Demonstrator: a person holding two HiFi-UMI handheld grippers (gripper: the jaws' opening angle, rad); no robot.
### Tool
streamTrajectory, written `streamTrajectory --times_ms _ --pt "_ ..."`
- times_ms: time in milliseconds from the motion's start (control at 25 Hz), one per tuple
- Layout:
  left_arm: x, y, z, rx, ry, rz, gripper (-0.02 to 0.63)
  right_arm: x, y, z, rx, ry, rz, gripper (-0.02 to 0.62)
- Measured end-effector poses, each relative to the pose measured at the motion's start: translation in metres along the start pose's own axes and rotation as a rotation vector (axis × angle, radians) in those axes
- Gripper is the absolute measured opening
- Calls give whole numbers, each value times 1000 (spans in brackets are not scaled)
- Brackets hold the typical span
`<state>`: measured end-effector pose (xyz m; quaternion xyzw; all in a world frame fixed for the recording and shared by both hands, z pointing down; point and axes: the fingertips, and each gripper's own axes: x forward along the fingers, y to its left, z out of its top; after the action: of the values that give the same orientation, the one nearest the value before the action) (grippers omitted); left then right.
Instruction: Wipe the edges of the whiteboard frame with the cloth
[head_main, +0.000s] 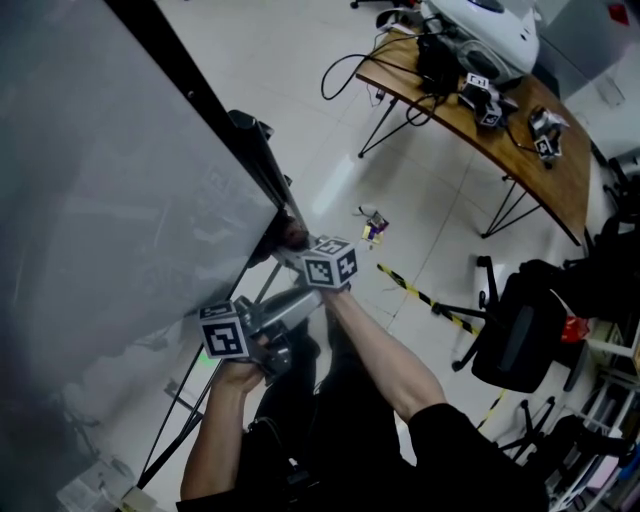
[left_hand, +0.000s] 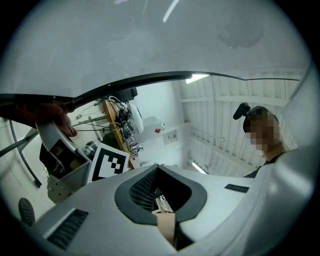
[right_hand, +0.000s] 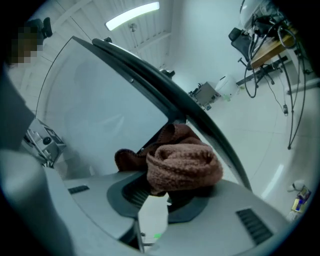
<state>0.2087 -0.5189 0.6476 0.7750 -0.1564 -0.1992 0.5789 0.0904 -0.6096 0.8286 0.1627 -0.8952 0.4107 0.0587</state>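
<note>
The whiteboard (head_main: 120, 200) leans across the left of the head view, its dark frame (head_main: 220, 110) running down to a lower corner. My right gripper (head_main: 295, 240) is shut on a brown cloth (head_main: 289, 231) pressed against that corner. In the right gripper view the bunched cloth (right_hand: 182, 160) fills the right gripper (right_hand: 167, 192) and touches the frame (right_hand: 165, 90). My left gripper (head_main: 300, 300) sits just below and left of the right one, not touching the board. In its own view the left gripper (left_hand: 160, 172) is shut with nothing in it, under the frame (left_hand: 140, 80) and near the cloth (left_hand: 47, 114).
A curved wooden table (head_main: 500, 140) with cables and devices stands at the upper right. A black office chair (head_main: 520, 335) is at the right. Yellow-black tape (head_main: 420, 295) lies on the tiled floor. The board's thin stand legs (head_main: 180, 430) run down beside my left arm.
</note>
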Motion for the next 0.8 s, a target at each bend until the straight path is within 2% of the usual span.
streamTrajectory --times_ms 160,320,520,680,800 --pt "-2 -1 -1 -8 3 1 -3 1 18 -19 17 53 78 86" --pt "-5 -6 -2 1 2 -8 -4 -11 28 -24 123 32 136 86" --pt "-14 -5 -5 -1 4 -3 -5 -42 48 0 298 -51 219 86" --pt "-14 -10 -6 18 9 10 -5 -71 73 27 343 -91 270 87" --pt "-13 -14 -11 2 18 9 -3 -98 84 46 394 -129 277 86"
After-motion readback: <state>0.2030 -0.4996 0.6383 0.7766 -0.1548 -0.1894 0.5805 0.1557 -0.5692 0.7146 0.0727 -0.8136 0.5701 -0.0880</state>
